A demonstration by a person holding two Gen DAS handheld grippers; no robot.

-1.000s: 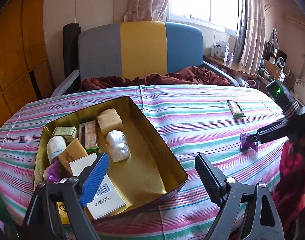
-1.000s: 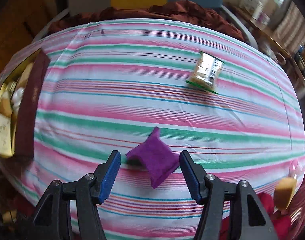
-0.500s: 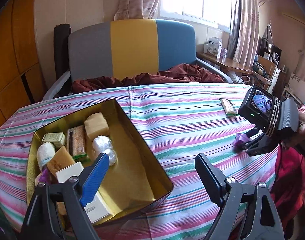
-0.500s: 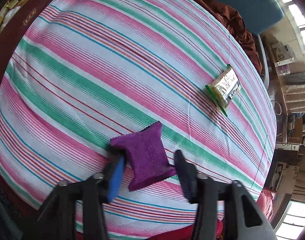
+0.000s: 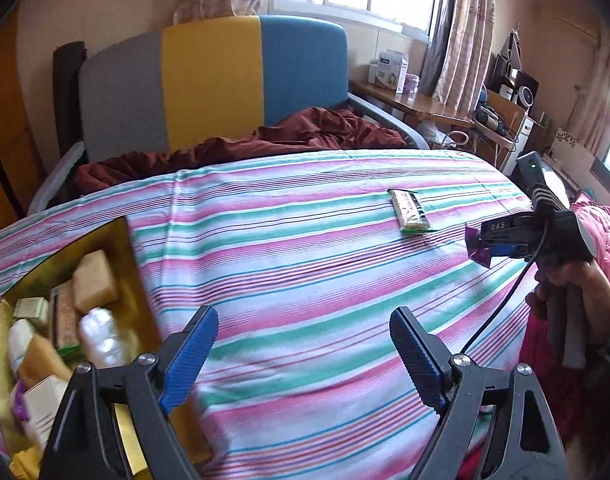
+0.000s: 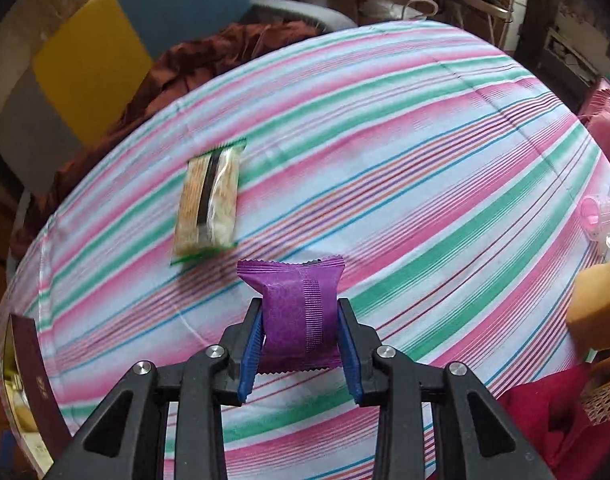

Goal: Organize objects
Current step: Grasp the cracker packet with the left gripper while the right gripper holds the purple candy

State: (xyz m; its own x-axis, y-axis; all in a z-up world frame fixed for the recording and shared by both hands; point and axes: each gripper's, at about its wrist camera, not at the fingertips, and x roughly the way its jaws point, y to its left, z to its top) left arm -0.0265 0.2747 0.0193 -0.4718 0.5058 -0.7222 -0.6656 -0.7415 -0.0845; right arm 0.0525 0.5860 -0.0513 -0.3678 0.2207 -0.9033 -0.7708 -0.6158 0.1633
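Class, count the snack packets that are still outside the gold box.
2. The purple packet is clamped in the right gripper; the green-edged packet lies on the striped tablecloth beyond it. Others may sit out of view.

A grey, yellow and blue sofa back (image 5: 213,80) stands at twelve o'clock; a crumpled maroon blanket (image 5: 305,132) lies below it; curtains (image 5: 461,28) hang at one o'clock.

A striped cloth (image 5: 305,240) covers the worktop; a gold box (image 5: 139,292) sits at one edge, a green-edged snack packet (image 5: 409,212) lies mid-cloth.
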